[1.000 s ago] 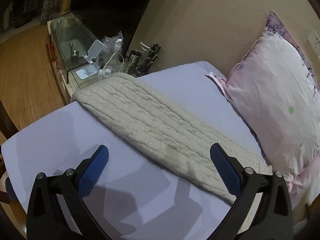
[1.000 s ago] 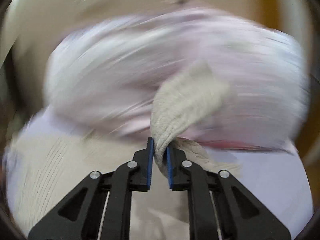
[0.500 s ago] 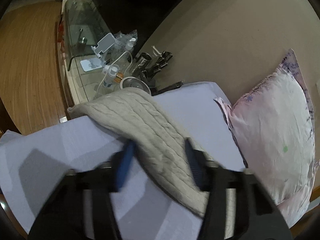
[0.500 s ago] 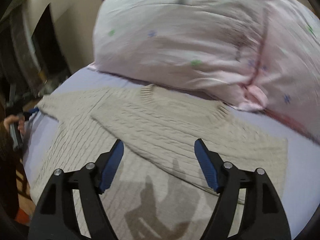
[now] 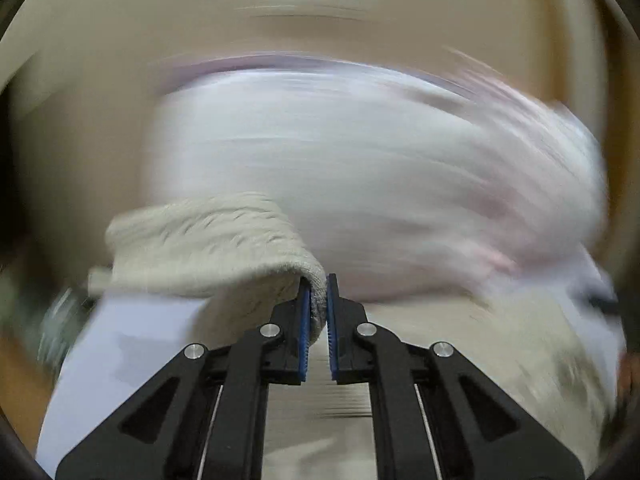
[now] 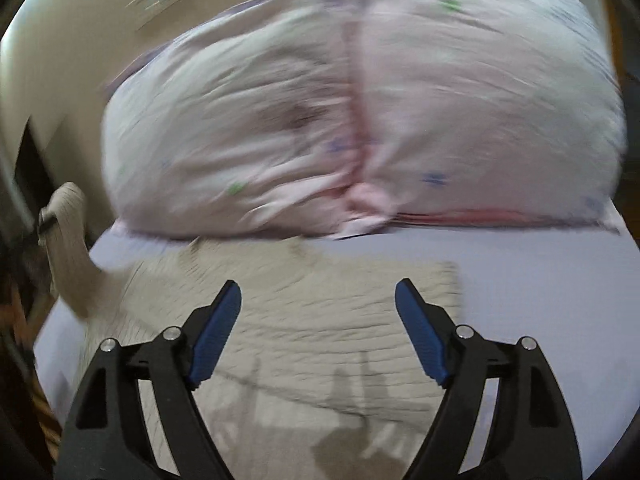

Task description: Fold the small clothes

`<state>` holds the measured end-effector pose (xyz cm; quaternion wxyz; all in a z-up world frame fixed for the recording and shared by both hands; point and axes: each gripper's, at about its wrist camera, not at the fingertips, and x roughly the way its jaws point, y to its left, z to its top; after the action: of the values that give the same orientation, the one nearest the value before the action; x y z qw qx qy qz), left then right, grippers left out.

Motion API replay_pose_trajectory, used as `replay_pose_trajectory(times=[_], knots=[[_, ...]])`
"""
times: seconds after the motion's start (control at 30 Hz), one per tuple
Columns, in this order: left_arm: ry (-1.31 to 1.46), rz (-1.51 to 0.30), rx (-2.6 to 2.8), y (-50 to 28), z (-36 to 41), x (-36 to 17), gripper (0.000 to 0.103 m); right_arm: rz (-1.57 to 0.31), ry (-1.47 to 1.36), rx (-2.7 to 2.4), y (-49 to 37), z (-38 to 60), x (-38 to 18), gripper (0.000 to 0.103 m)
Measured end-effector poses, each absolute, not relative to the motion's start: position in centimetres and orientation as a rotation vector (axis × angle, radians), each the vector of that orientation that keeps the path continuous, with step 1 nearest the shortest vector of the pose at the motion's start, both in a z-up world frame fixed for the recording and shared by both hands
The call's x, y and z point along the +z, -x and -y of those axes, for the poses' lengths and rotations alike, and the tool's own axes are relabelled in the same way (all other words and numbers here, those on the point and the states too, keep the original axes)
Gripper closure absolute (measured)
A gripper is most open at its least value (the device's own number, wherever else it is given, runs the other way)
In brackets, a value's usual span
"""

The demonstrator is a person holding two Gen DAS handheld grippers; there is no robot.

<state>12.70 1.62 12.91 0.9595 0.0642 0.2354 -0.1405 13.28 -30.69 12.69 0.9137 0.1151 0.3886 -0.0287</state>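
Two wrist views over a bed w/ a lilac sheet [image 6: 540, 280]. Left-wrist view, heavily motion-blurred: the left gripper [image 5: 317, 300], at bottom centre of frame, is clenched on a fold of one beige cable-knit sweater [image 5: 208, 248]; the pinched knit arcs up and out toward the left of frame, prob. a sleeve lifted so it can be carried across the body. Right-wrist view: the right gripper [image 6: 318, 300], lower centre, is released, jaws spread wide, grasping nothing, hovering above the sweater's flat body, which lies mid-frame on the sheet just in front of the pillow. The raised sleeve [image 6: 70, 236] shows at the left edge of this frame. Count: 1 sweater, 2 grippers, 1 pink floral pillow [image 6: 360, 100] filling the upper frame, against the beige wall. Fold looks partway done.
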Motion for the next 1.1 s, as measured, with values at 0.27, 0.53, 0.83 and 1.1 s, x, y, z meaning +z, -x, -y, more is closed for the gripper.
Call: replay_pose_trajectory(times=[0.27,0.53,0.83,1.1], knots=[[-0.516,-0.541,-0.563,-7.9,13.6,4.9,0.093,-0.885,-0.378,-0.094,-12.2,36.0,10.9,0.026],[-0.169,-0.646,-0.347,-5.1,-1.8,6.5,0.046,-1.012,-0.529,-0.03,-15.6,35.0,7.9,0.058],[-0.069,-0.752,-0.166,-0.3,-7.9,3.3,0.03,-1.129,-0.306,-0.217,-23.7,27.8,6.8,0.048],[-0.04,-0.796,-0.213,0.4,-7.9,1.9,0.026,-0.934,-0.406,-0.155,-18.8,33.0,10.2,0.098]])
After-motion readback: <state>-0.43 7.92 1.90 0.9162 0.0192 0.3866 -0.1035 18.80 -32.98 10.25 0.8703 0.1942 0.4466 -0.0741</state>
